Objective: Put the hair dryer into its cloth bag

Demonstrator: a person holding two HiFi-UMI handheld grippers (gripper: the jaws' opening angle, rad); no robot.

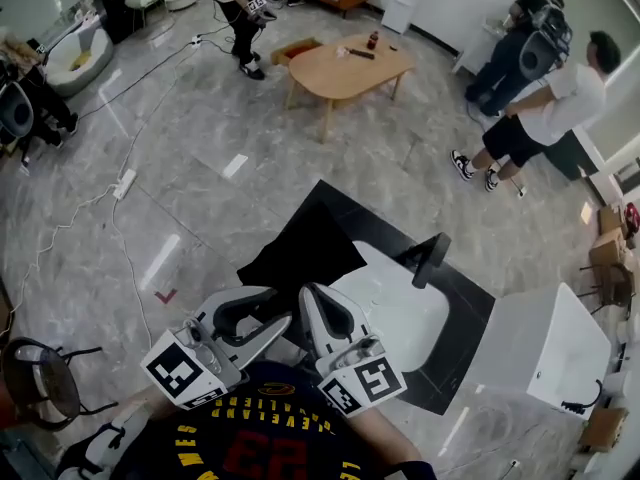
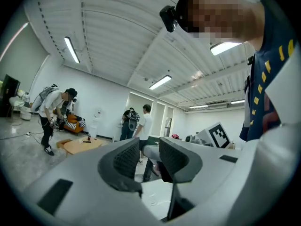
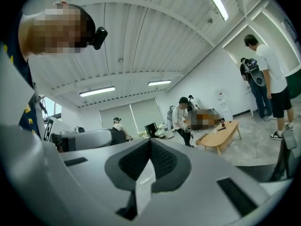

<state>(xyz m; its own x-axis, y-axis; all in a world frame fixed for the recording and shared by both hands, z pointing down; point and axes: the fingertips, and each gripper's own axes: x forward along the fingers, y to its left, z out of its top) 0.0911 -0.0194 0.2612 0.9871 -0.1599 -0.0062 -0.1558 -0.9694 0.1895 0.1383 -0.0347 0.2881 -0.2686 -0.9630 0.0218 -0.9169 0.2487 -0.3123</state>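
White casings and dark grey jaws mark the left gripper (image 1: 262,313) and right gripper (image 1: 322,303), each carrying black-and-white square markers (image 1: 180,373). The hair dryer (image 1: 430,258) is dark grey, set against a white surface (image 1: 400,318) and a black tabletop (image 1: 462,318). The cloth (image 1: 300,253) is black, the floor (image 1: 200,118) grey and marble-veined. The shirt (image 1: 260,438) is navy with yellow lettering and red numerals.

Left gripper (image 1: 262,316) had a free jaw gap; right gripper (image 1: 322,308), just beside it, had a white strip (image 3: 142,180) filling its own. White bag (image 1: 400,308) lay below both; ahead was open.
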